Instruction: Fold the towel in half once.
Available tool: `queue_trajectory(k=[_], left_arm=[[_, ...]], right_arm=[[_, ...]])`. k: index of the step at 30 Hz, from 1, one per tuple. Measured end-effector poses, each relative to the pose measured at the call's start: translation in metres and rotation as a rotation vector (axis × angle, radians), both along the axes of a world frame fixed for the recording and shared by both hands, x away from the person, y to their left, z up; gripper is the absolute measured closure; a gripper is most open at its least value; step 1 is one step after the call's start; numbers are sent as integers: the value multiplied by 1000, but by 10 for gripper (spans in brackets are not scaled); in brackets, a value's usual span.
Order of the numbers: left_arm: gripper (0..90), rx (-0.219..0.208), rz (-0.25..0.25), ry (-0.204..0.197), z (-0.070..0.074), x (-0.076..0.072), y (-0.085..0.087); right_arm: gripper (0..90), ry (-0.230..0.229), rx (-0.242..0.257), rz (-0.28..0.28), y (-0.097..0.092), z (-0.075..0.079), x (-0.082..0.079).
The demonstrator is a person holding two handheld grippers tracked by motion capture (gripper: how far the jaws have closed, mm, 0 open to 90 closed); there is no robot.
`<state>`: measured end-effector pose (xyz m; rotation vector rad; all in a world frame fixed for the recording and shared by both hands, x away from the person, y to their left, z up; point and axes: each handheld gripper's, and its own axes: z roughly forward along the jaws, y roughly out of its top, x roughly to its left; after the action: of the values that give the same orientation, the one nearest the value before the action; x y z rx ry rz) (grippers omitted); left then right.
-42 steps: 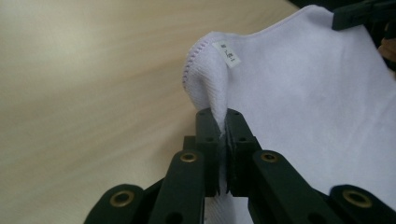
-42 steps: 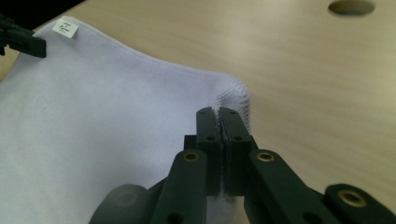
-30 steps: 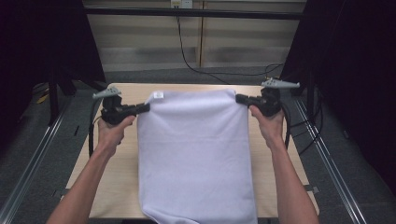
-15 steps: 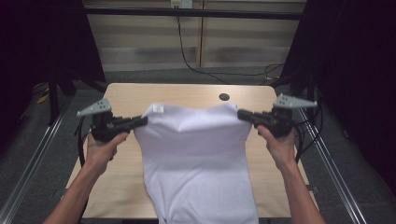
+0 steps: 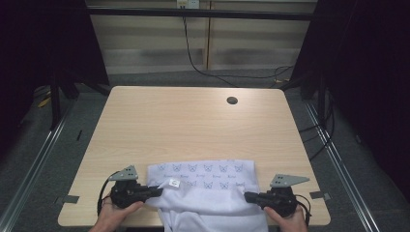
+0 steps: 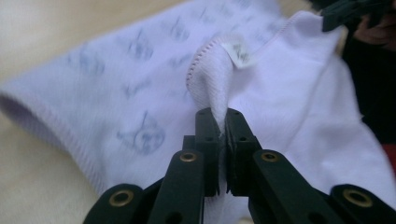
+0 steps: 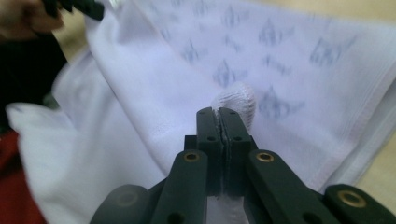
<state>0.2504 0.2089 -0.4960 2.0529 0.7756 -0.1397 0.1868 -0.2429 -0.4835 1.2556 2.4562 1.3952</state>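
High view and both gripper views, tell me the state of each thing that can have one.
White cloth: folded over on the table's near edge, printed side up, part hanging off the front.
Left tongs: shut on a cloth corner near its tag.
Right tongs: shut on the other corner.
Table: bare beyond the cloth.

White towel (image 5: 208, 193), faint blue-grey butterfly-like motifs in rows on the folded-over strip; plain white on the rest, small white label (image 6: 239, 52) with dark print. Hem stitching pale lilac in the left gripper view. Bench (image 5: 193, 125) light wood grain, beige, one dark round hole (image 5: 232, 100). Left tongs (image 5: 155, 191) black, right tongs (image 5: 249, 196) black, brass-coloured rivets, grey three-cornered plates on top. Floor grey.
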Motion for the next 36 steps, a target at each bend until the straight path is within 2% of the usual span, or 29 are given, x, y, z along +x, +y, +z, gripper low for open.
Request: queue_trajectory(k=[1,2,3,4,6,7,9,12,13,15,16,17,22,25,29,30,31,32,34,35,36], left_arm=[[859,43,1,-5,-4,-1,-3],[859,63,0,-7,-7,1,-5],[859,55,-2,1,-8,4,-7],[859,55,20,-6,-8,9,-6],[860,49,53,-1,-10,21,-4],[859,62,73,-21,-10,28,-4],[859,81,108,-49,-9,45,-1],[859,77,163,-53,-11,78,3],[859,85,178,-51,-11,88,3],[859,110,208,-79,-10,107,2],[859,102,220,-63,-11,117,2],[859,94,241,-68,-12,124,2],[859,67,268,-61,-16,154,6],[859,76,297,-56,-15,169,1],[859,75,329,-47,-15,179,-5],[859,70,329,-44,-14,179,-4],[860,48,330,-50,-11,178,-3],[860,16,329,-56,-5,176,-2],[861,-32,332,-97,13,171,3],[862,-51,330,-110,23,168,5],[862,-50,329,-139,35,166,7]], right_arm=[[882,15,-12,0,1,-7,2],[882,39,-19,-1,3,-12,5],[883,57,-36,7,5,-15,8],[884,67,-48,14,8,-16,12],[885,53,-71,14,12,-17,23],[885,47,-71,1,13,-18,31],[885,40,-66,-15,14,-20,48],[885,16,-80,-35,20,-21,76],[885,15,-79,-44,23,-21,86],[885,13,-81,-64,28,-22,106],[885,18,-82,-78,30,-22,116],[885,11,-84,-91,32,-23,125],[885,0,-73,-158,34,-26,168],[885,2,-97,-208,37,-25,189],[885,14,-103,-263,38,-24,205],[885,5,-102,-261,38,-23,207],[885,-1,-93,-264,36,-20,207],[885,-9,-59,-262,34,-16,207],[885,-56,-7,-266,26,2,204],[885,-84,22,-270,21,14,202],[885,-113,39,-273,17,28,200]])
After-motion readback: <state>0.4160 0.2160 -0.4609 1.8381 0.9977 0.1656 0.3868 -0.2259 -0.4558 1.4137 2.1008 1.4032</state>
